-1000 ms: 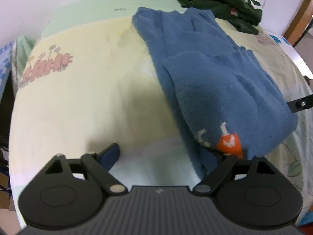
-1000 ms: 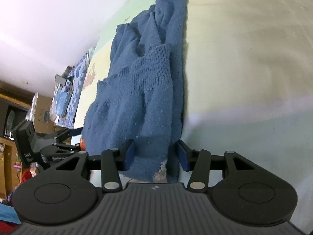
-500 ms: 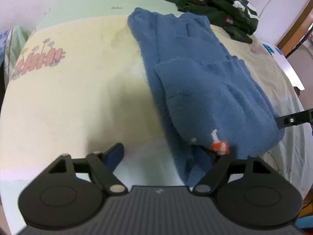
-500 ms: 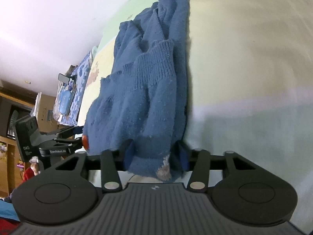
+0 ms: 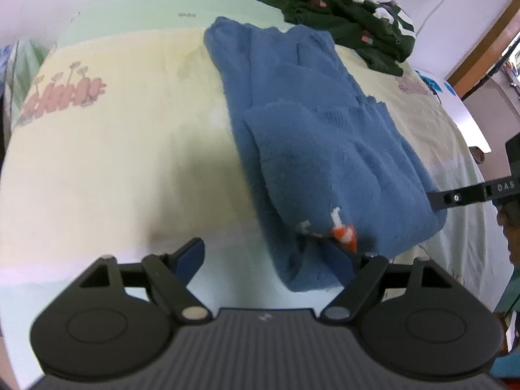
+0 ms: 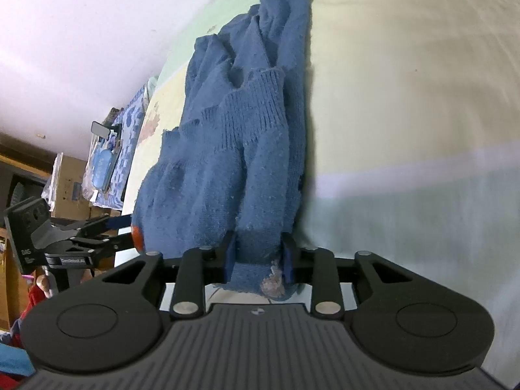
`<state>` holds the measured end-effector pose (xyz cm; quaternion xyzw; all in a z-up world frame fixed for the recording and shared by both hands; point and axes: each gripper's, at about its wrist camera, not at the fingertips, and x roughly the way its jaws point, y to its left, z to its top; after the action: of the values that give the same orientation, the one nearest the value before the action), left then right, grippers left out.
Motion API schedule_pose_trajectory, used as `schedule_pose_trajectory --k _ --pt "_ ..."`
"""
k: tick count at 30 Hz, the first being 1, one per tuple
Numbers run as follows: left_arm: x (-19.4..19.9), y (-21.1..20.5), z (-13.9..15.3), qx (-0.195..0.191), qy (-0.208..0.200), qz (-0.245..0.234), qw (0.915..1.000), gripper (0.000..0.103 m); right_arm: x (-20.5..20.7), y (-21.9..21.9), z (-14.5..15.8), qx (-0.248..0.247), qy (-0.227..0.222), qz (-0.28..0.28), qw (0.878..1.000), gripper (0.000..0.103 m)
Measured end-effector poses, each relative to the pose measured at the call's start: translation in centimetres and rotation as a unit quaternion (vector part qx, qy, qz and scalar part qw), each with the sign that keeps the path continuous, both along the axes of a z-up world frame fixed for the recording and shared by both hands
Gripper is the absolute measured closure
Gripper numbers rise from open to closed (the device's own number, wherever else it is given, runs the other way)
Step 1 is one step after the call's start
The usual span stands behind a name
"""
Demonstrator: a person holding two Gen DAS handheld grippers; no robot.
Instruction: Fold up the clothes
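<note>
A blue fleece garment [image 5: 312, 136] lies folded lengthwise on the bed, with an orange and white patch [image 5: 344, 235] at its near end. My left gripper [image 5: 268, 258] stands wide, its jaws opening. The garment's near corner lies between the fingers against the right finger [image 5: 344, 260], and the left finger is clear of the cloth. From the right wrist view, my right gripper [image 6: 259, 255] has its jaws closing, with both pads pressed on the garment's [image 6: 227, 149] near hem. The left gripper [image 6: 91, 234] shows at that view's left, beside the orange patch.
A heap of dark green and white clothes [image 5: 351, 22] sits at the far end of the bed. The yellow and green sheet [image 5: 113, 162] has cartoon prints. Boxes and clutter [image 6: 71, 175] stand beyond the bed's side. A wooden door frame [image 5: 481, 42] is at the right.
The right gripper's jaws have drawn together onto the garment's hem, bunching the cloth between them. In the left view the garment's near end has shifted slightly, and the left jaws stay wide.
</note>
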<state>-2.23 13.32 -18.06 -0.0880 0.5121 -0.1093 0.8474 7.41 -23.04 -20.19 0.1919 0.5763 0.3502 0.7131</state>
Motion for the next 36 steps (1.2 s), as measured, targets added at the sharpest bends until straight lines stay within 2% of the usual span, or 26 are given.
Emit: schedule_pose_trajectory --k 2,5,7,11,15,19,21,22,25,27,29,33,36 --pt "0.0 -0.1 0.3 0.000 -0.007 -0.001 1.0000 0.021 -0.2 0.0 0.1 -0.007 -0.006 -0.001 1.000 0.062" --pt "-0.8 0.5 1.1 0.016 -0.019 -0.006 0.9997 0.015 -0.3 -0.2 0.0 -0.005 -0.003 -0.008 1.000 0.061" --pt "-1.6 1.0 1.5 0.030 -0.025 -0.010 0.9992 0.014 -0.4 -0.2 -0.1 -0.003 -0.002 -0.012 1.000 0.061" --pt "-2.3 0.2 1.9 0.007 -0.022 -0.031 0.9993 0.011 -0.5 -0.3 -0.3 -0.002 -0.003 -0.016 1.000 0.059" --pt "-1.7 -2.6 0.8 0.011 -0.031 -0.052 0.9981 0.010 -0.4 -0.1 -0.3 -0.003 -0.005 -0.015 1.000 0.059" --pt "-0.4 -2.6 -1.3 -0.002 -0.017 -0.034 0.9993 0.007 -0.5 0.0 -0.3 -0.005 -0.013 -0.013 1.000 0.059" --pt "-0.2 -2.2 -2.1 -0.014 -0.014 -0.023 0.9995 0.009 -0.6 0.0 -0.3 -0.004 -0.022 -0.010 1.000 0.059" --pt "-0.5 -2.5 -2.0 -0.014 -0.020 -0.024 0.9994 0.013 -0.7 0.1 -0.3 -0.003 -0.022 -0.009 1.000 0.060" --pt "-1.3 -3.4 -1.6 -0.012 -0.037 -0.030 0.9988 0.043 -0.6 0.4 -0.4 -0.001 -0.022 -0.006 1.000 0.067" --pt "-1.4 -3.8 -1.1 -0.007 -0.044 -0.032 0.9985 0.051 -0.5 0.5 -0.2 -0.002 -0.023 -0.002 1.000 0.070" --pt "-1.7 -4.2 -0.4 0.008 -0.055 -0.034 0.9979 0.063 -0.4 0.5 0.1 -0.002 -0.023 0.002 1.000 0.075" --pt "-2.6 -5.1 1.3 0.044 -0.084 -0.051 0.9942 0.074 -0.6 0.5 1.5 0.014 -0.024 0.013 1.000 0.078" --pt "-3.3 -4.9 2.1 0.033 -0.082 -0.055 0.9946 0.077 -1.0 0.5 2.6 0.017 -0.025 0.024 0.999 0.078"
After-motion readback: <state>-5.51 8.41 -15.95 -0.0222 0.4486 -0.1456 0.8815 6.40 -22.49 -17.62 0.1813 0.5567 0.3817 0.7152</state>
